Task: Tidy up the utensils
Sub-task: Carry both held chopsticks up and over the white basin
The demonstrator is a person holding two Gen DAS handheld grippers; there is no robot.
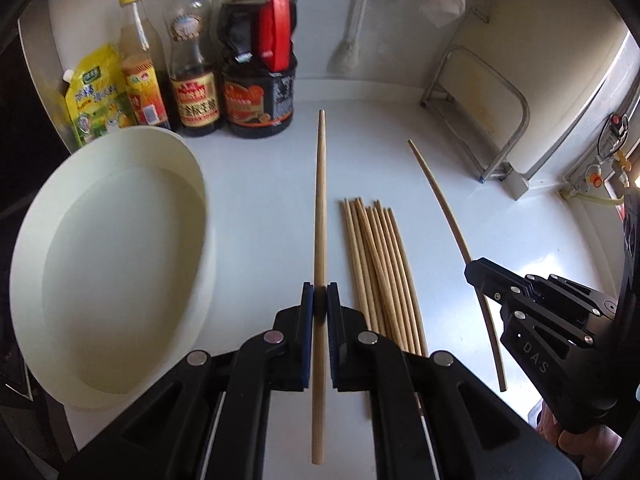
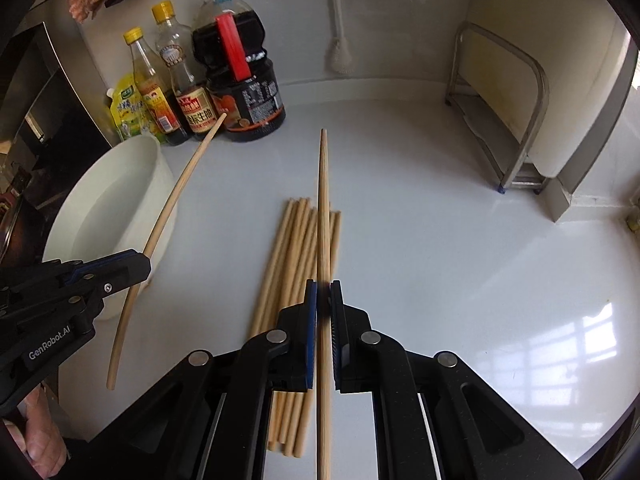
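Observation:
My left gripper (image 1: 320,294) is shut on one wooden chopstick (image 1: 320,200) and holds it above the white counter, pointing away. It also shows in the right wrist view (image 2: 136,266), with its chopstick (image 2: 168,208). My right gripper (image 2: 323,292) is shut on another chopstick (image 2: 323,208) above a pile of several chopsticks (image 2: 296,248) lying on the counter. In the left wrist view the right gripper (image 1: 476,274) holds its chopstick (image 1: 440,200) to the right of the pile (image 1: 380,272).
A white round tub (image 1: 120,240) stands at the left, also in the right wrist view (image 2: 116,200). Several sauce bottles (image 1: 256,60) and a yellow pouch (image 1: 96,96) stand along the back wall. A metal rack (image 1: 480,120) stands at the back right.

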